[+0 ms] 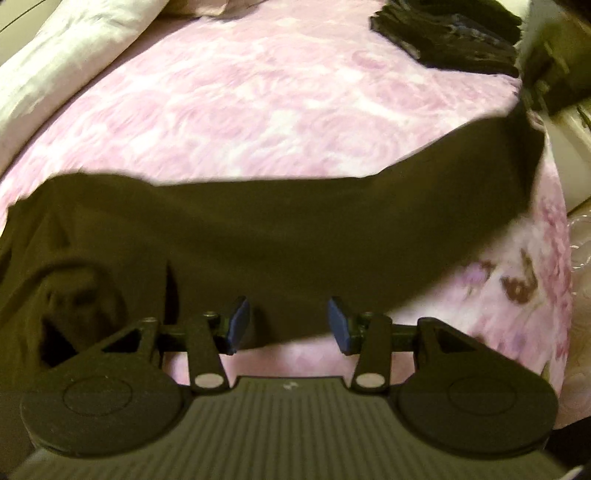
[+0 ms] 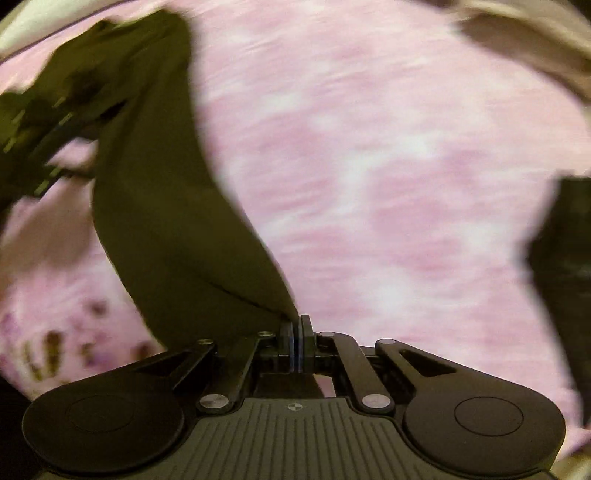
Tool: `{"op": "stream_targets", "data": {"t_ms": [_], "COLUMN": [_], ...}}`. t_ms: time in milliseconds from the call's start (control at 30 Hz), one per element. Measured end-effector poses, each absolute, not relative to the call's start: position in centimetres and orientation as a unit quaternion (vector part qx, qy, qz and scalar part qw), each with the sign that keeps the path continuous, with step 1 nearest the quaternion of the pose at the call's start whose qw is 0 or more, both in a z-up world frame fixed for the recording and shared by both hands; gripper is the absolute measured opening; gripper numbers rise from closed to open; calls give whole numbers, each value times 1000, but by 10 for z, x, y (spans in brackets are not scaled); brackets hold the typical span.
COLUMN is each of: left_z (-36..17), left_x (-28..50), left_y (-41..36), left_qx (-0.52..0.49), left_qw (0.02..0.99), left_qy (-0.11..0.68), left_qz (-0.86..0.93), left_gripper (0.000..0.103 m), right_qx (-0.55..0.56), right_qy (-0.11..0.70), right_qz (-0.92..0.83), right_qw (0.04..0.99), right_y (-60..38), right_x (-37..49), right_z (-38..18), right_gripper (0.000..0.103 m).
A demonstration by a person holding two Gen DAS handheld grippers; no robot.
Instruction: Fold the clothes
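Note:
A dark olive-brown garment (image 1: 258, 236) lies spread across the pink floral bedspread (image 1: 258, 103). My left gripper (image 1: 288, 325) is open, its blue pads on either side of the garment's near edge. In the right wrist view, my right gripper (image 2: 296, 334) is shut on a corner of the same garment (image 2: 166, 206), which stretches up and left from the jaws. The other gripper (image 2: 40, 140) shows blurred at the far left.
A pile of black folded clothes (image 1: 454, 33) sits at the far right of the bed, also at the right edge of the right wrist view (image 2: 565, 266). A pale pillow (image 1: 62, 62) lies at the far left. The bed's edge drops off at right.

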State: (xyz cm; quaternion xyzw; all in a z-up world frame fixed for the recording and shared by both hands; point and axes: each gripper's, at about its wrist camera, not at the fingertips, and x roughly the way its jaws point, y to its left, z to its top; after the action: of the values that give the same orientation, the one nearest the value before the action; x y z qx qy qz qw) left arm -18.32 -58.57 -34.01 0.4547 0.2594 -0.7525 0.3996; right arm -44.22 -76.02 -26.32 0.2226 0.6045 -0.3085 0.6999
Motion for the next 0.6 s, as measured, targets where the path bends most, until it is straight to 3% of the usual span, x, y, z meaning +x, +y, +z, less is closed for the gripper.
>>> {"op": "stream_targets", "data": {"t_ms": [167,300,433,500,600], "left_z": [-333,-332,-341,-350,-361], "left_x": [-187,-162,-130,-123,-119], "left_y": [-588,-576,-573,-576,-581], "left_qx": [453,474,508,534,569], "left_qw": [418,465,509,502,478], "left_qy": [260,242,183,140,66], "left_qz": [-744,-708,-670,-666,-666], "left_gripper": [45,60,64,64,63], "right_qx": [205,212,180,155,152], "right_qy": [602,611,632,638,624], "right_qz": [-367,-359,-386,-393,-393], "right_qw": [679,672,648,644,658], "right_y": [-810,-822,-815,-806,-793], "right_x": [-468,-464,-457,-454,-441], "right_z": [-263,-293,-310,-309,-300], "right_gripper": [0,0,3,17,30]}}
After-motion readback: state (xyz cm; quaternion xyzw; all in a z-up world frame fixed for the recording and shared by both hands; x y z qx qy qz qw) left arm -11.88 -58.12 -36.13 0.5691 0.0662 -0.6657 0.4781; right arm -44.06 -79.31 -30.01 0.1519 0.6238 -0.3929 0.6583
